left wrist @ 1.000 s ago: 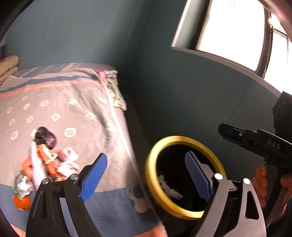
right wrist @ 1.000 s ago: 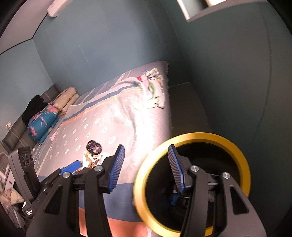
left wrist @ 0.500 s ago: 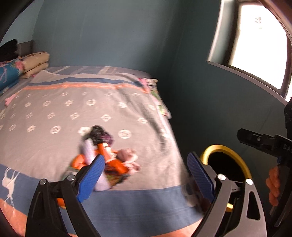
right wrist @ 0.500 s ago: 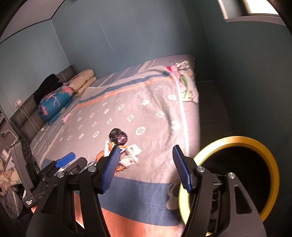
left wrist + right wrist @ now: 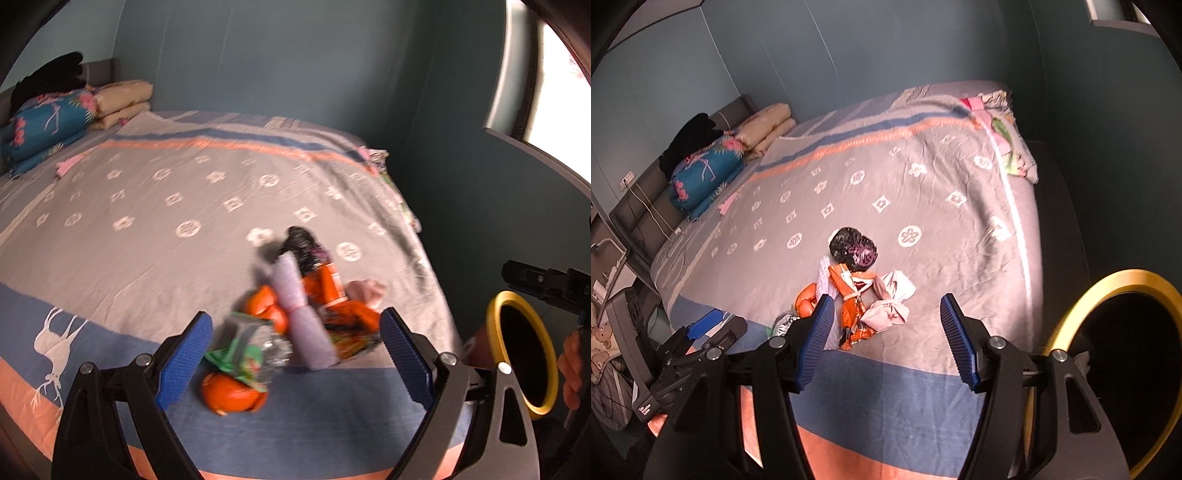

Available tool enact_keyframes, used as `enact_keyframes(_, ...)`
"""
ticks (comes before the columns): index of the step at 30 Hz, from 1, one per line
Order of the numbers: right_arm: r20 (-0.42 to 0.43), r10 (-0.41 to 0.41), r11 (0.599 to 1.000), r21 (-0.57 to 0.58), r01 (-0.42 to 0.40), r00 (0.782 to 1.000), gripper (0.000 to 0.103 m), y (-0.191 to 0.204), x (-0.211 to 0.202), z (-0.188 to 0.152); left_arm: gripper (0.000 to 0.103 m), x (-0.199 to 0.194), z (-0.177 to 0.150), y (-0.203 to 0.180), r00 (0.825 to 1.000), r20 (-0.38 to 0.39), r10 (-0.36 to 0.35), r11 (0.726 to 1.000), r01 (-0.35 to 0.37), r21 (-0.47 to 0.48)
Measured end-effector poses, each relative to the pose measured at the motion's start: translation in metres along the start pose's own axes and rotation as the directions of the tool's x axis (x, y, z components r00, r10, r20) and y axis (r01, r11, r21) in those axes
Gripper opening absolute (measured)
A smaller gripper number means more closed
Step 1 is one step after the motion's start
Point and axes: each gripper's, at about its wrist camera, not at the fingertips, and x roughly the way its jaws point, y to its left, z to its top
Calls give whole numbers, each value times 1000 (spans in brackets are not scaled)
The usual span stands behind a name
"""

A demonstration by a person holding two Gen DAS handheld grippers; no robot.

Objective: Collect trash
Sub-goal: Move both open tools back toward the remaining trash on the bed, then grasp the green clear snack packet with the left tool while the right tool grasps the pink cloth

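A pile of trash lies on the bed near its front edge: orange peels [image 5: 232, 393], a green and silver wrapper [image 5: 243, 354], an orange wrapper [image 5: 328, 291] [image 5: 851, 295], a pale lilac tube [image 5: 299, 317], a black crumpled bag [image 5: 301, 242] [image 5: 853, 247] and crumpled tissue [image 5: 892, 301]. My left gripper [image 5: 293, 362] is open and empty just in front of the pile. My right gripper [image 5: 886, 339] is open and empty, a little short of the pile. The black bin with a yellow rim [image 5: 522, 354] [image 5: 1115, 354] stands right of the bed.
The bed [image 5: 923, 195] has a grey patterned cover with blue and orange bands. Folded quilts and pillows [image 5: 705, 173] lie at its head. Clothes [image 5: 1004, 140] hang off the far right corner. A dark wall and a window [image 5: 546, 85] are at the right.
Both grippers have swung left from over the bin toward the trash pile on the bed. The bin has slid to the right edge of both views. Both stay open.
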Motion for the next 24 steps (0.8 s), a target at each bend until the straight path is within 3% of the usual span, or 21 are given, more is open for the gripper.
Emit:
enact_keyframes(13,-146,-27,999,36,33,989,57,3,101,3,88,45,-15,46,995,-84,47,998,-51,-47)
enact_keyframes(24,-215,-69,995,52,82,974,57,0,160,5,88,66,-24,54,992,-118,48,998,-54,-43)
